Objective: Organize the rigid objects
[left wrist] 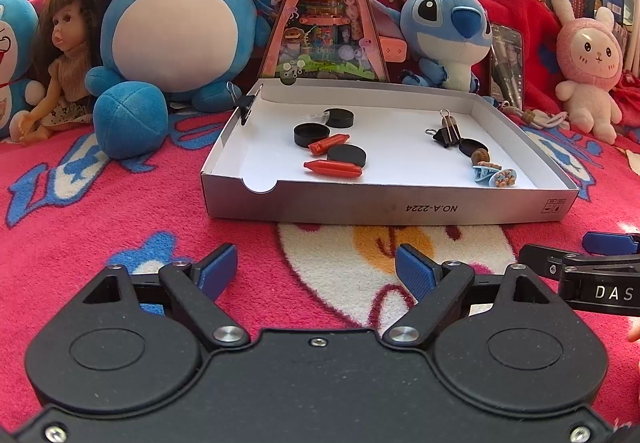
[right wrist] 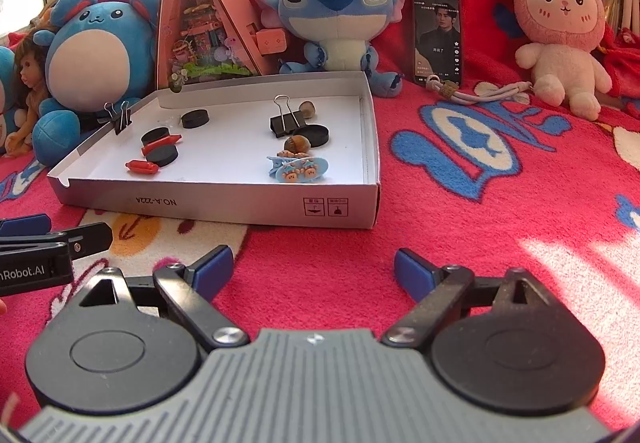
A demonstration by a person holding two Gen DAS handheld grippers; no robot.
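Note:
A shallow white cardboard box lies on the red blanket ahead of both grippers. Inside it, on the left, are three black discs and two red pieces. On the right lie a black binder clip, a blue hair clip and a brown nut. Another binder clip grips the box's left wall. My left gripper and my right gripper hover side by side short of the box, both open and empty.
Behind the box stand a triangular toy pack, a blue round plush, a blue alien plush, a pink rabbit plush, a doll and a propped phone. A white cord lies near the phone.

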